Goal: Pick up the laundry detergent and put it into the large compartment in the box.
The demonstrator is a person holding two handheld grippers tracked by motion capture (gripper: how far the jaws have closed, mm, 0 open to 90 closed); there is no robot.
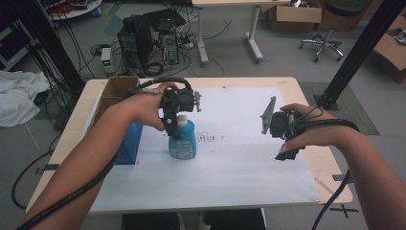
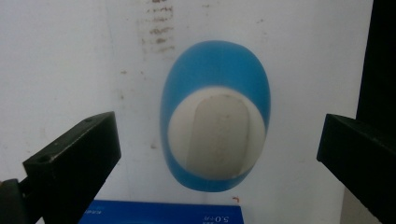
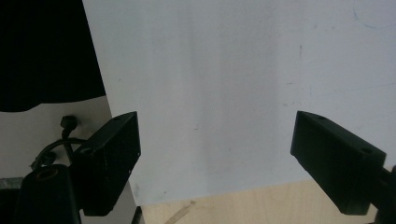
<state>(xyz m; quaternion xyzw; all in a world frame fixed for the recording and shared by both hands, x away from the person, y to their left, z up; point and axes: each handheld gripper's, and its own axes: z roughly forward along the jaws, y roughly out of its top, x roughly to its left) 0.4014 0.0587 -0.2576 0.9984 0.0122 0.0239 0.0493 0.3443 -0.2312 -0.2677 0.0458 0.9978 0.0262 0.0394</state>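
The left gripper (image 2: 217, 154) hangs straight above the bottle (image 2: 215, 126), looking down on its white cap (image 2: 215, 135). Its jaws stand wide apart, one on each side of the cap and clear of it, so the claw is released and touches nothing. In the high view the left gripper (image 1: 178, 125) sits just over the bottle (image 1: 182, 141), at the top of its neck.

The bottle stands upright on the white sheet (image 1: 239, 158), left of the middle and just beside a blue box (image 1: 129, 143). A cardboard box (image 1: 112, 93) sits behind that, at the table's (image 1: 306, 91) far left corner.

The right gripper (image 1: 282, 132) hovers well apart from the bottle, over the right side of the sheet. In its own view the right gripper (image 3: 215, 154) is also spread wide and released, with bare sheet (image 3: 233, 93) between the jaws and the wooden table edge (image 3: 243, 205) below.

Writing: the blue box (image 2: 163, 212) carries small white print at the bottom of the left gripper view; the characters "5.0" can be made out upside down, the rest is too small to read. The bottle's label in the high view is too blurred to read. Faint dark smudges (image 1: 210, 139) mark the sheet just right of the bottle.
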